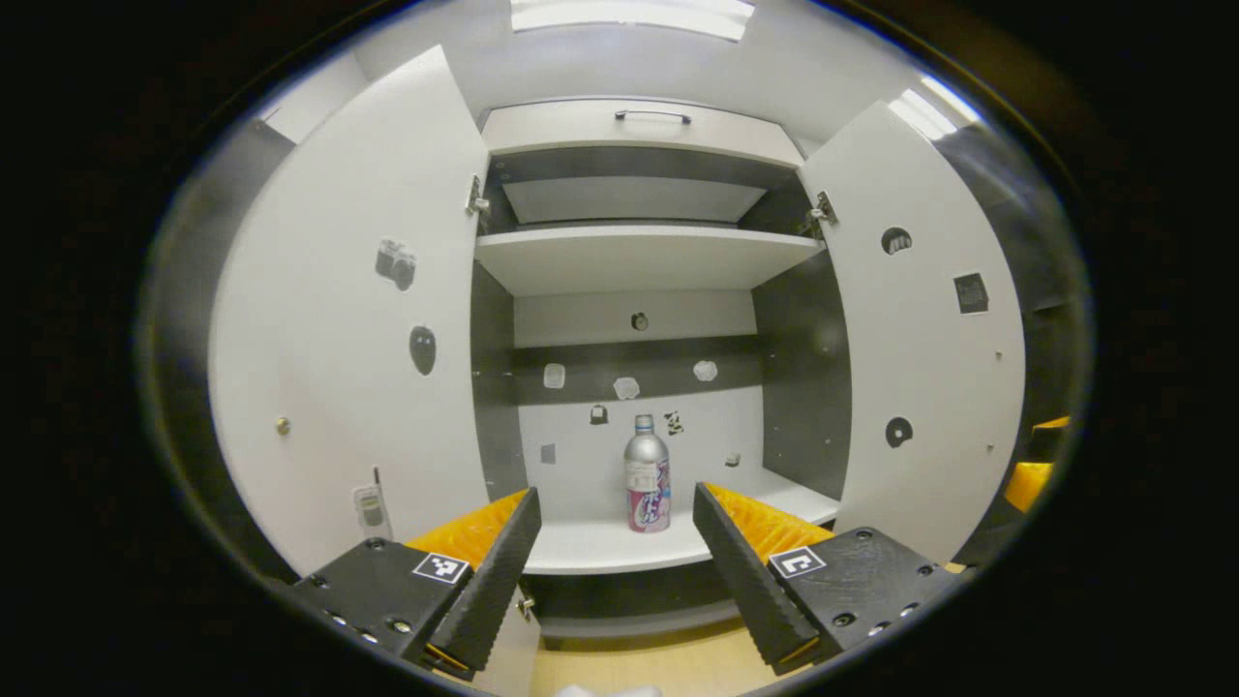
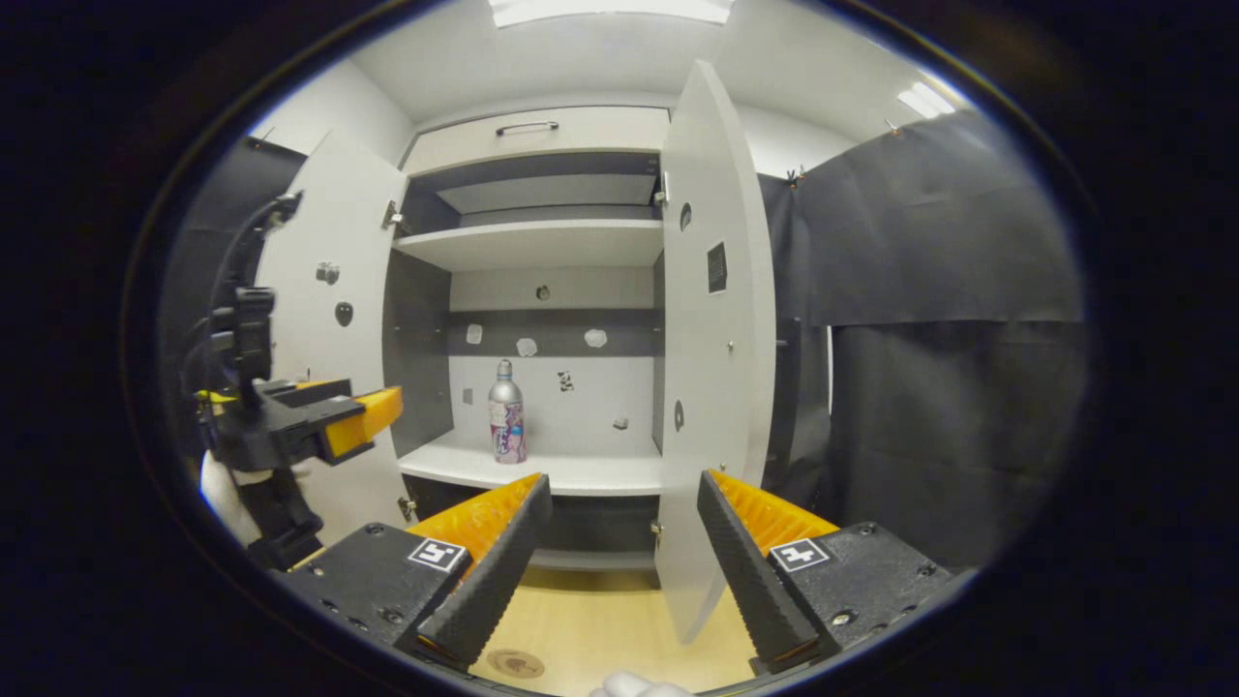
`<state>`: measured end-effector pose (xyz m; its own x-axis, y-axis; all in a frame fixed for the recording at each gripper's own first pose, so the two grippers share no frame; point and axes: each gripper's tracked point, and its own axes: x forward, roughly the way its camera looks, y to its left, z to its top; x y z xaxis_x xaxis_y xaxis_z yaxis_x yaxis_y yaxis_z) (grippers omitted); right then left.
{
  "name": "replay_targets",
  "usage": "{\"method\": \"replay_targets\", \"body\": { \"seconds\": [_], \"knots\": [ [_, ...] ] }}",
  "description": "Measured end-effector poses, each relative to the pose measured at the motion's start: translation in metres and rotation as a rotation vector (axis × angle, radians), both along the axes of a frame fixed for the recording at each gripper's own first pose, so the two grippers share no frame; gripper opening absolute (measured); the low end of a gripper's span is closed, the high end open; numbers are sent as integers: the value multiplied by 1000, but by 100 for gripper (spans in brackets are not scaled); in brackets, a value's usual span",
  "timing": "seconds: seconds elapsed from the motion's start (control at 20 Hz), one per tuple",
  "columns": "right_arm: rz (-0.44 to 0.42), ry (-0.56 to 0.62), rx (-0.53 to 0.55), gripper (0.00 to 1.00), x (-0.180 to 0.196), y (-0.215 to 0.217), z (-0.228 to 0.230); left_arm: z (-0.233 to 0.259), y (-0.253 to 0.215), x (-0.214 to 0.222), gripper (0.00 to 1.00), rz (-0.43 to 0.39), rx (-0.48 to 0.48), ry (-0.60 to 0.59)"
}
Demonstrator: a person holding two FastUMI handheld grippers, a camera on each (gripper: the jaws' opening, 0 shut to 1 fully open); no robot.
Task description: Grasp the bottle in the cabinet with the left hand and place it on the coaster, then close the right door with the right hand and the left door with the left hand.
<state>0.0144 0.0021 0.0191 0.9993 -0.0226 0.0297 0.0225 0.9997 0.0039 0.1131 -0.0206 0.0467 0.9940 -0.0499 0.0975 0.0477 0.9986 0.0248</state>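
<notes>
My left fingers (image 1: 612, 571) are standing spread wide and empty, framing the bottle (image 1: 648, 474) between them from well outside the cabinet (image 1: 639, 257). My right fingers (image 2: 619, 571) are likewise held apart with nothing between them, pointing at the edge of the right door (image 2: 716, 339). In the right gripper view my left gripper (image 2: 363, 411) is hanging off to the left, in front of the left door (image 2: 324, 319) and apart from it.

The bottle is standing upright on the lower shelf (image 1: 619, 547), near its middle and a little back from the front lip, touching nothing else. Both doors are swung fully open. The coaster (image 2: 515, 663) is lying on the wooden surface (image 2: 600, 629) below the cabinet, in front of it and just beside my right fingers' left tip in that view.

Step in hand, as I judge it: the first, the reach for the bottle; nothing is yet grasped. The next move is calling for a straight advance of the left fingers into the cabinet, level with the bottle's body, so that one finger passes each side before they close. The bottle looks tall and narrow, so a glancing touch could tip it. Both doors are waiting for later.
</notes>
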Motion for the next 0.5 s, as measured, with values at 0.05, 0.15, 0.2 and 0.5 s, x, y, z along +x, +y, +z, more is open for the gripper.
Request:
{"method": "replay_targets", "body": {
  "seconds": [0.05,0.15,0.2,0.5],
  "knots": [
    [0,-3,0,99,-1,2,3,5,-2,17,97,3,1,-15],
    [-1,-3,-3,99,-2,3,7,10,-8,53,97,4,3,-26],
    [-2,-2,-5,99,-4,4,9,11,-11,71,97,6,0,-24],
    [-36,23,-33,100,-2,1,11,-5,-23,171,97,29,-38,12]
  ]
}}
